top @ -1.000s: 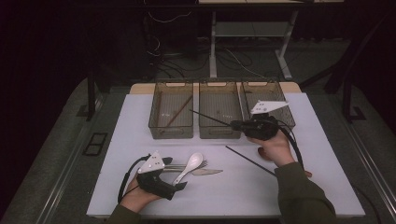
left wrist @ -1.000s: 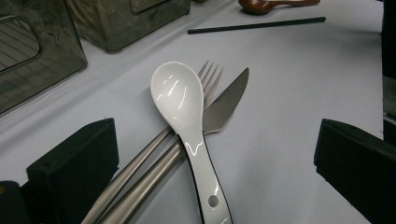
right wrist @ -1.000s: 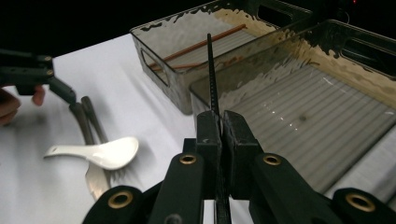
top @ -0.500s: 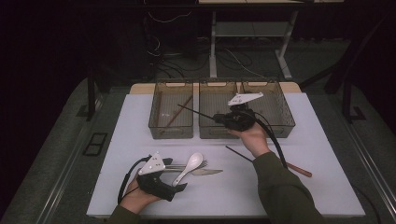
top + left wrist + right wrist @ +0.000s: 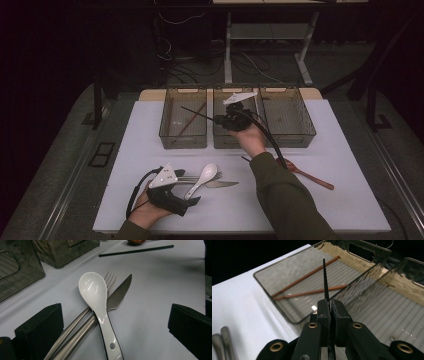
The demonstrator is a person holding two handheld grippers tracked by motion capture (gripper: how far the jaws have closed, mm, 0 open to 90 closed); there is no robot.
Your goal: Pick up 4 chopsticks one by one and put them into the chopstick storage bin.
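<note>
Black chopstick (image 5: 325, 280) is pinched between the closed fingers of the right gripper (image 5: 224, 119), held near 1 end so that most of its length sticks out ahead, up over the left-hand tray (image 5: 183, 142) of 3 clear trays at the far side of the worktop (image 5: 350, 200). In the right gripper view its tip points over 2 brown chopsticks (image 5: 307, 285) that already lie crossed on that tray's ribbed floor. Judging by its look, the stick is light, stiff and smooth, so a grip this far back gives it leverage to swivel or slip between the pads; a hold nearer the middle would steady it, though for a short drop into the tray the end grip should serve. The second black chopstick (image 5: 136, 251) lies flat on the worktop, well apart from the trays, and will be awkward to lift because it is thin and can roll. The left gripper (image 5: 175, 197) rests low on the near side with its fingers spread wide and holding nothing, facing a white ceramic spoon (image 5: 98, 305) that lies across a fork (image 5: 82, 322) and a knife (image 5: 117, 296). That spoon looks glossy, slippery and breakable; its narrow handle seems the safer place to grip. A wooden spoon (image 5: 305, 175) lies by the right forearm.
</note>
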